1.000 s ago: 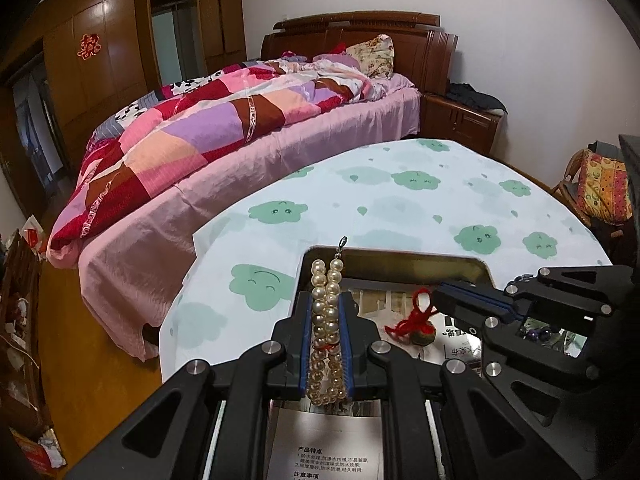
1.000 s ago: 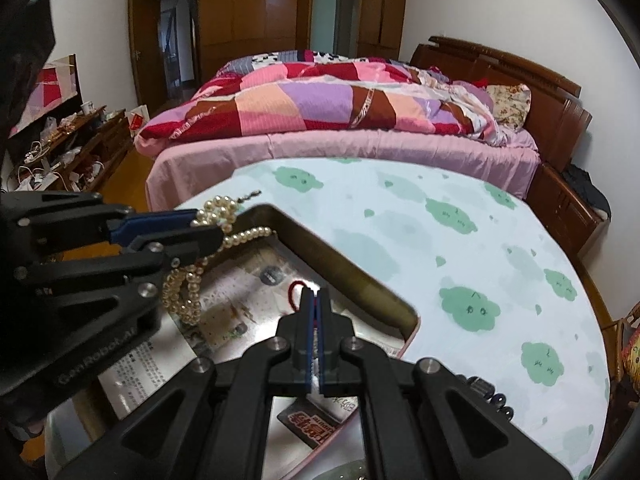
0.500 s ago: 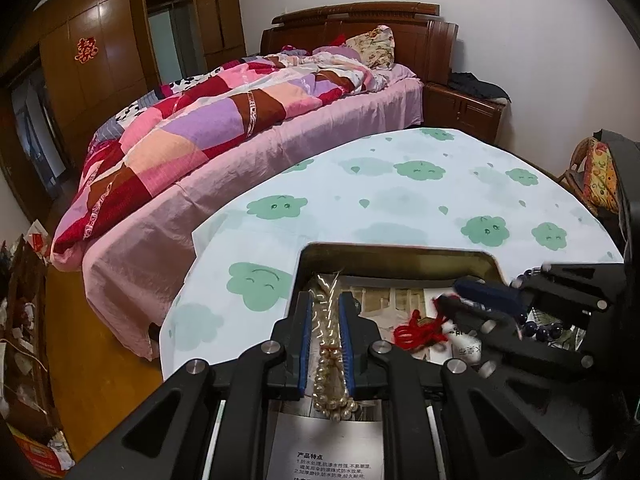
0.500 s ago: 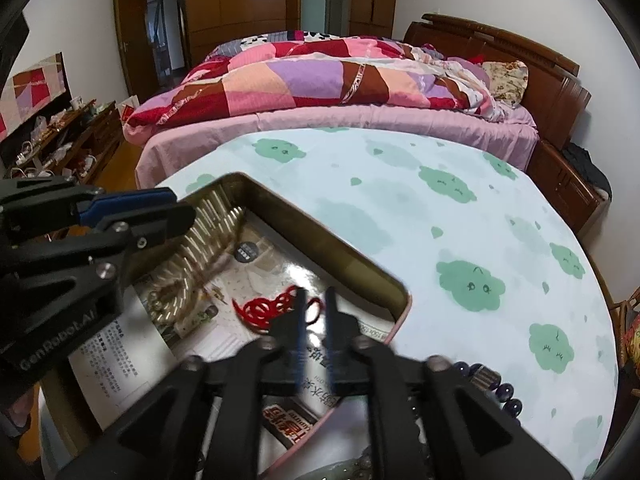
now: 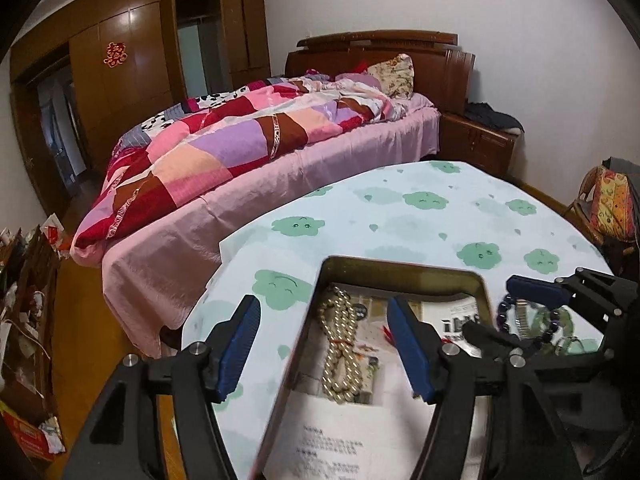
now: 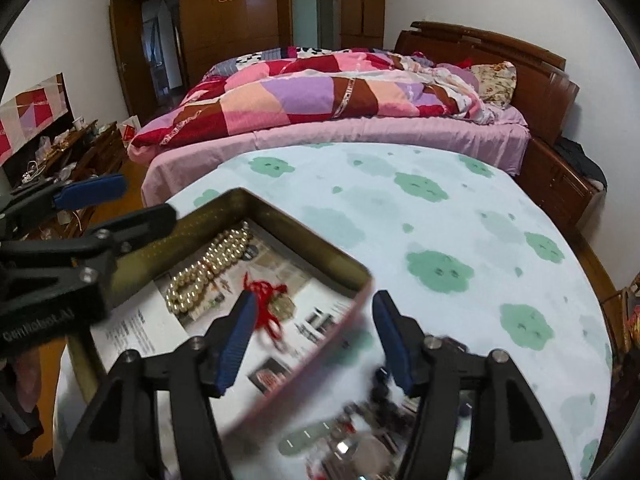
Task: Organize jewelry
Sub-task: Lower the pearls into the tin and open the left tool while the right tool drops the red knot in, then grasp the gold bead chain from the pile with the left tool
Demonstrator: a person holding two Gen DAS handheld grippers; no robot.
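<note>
From the left wrist, our left gripper [image 5: 326, 346] gapes wide and empty above the pearl necklace [image 5: 340, 354], which lies inside the tin box [image 5: 404, 266] along its left wall.

From the right wrist, our right gripper [image 6: 312, 340] hangs equally wide and empty over the box's near-right rim, the red knot charm [image 6: 268, 304] inside; dark beads [image 6: 380, 390] (blurred) wait outside on the table [image 6: 420, 216]. We should drop squarely over them.

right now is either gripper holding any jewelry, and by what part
Nothing is held: left gripper and right gripper are both open; the pearl necklace lies in the tin.
</note>
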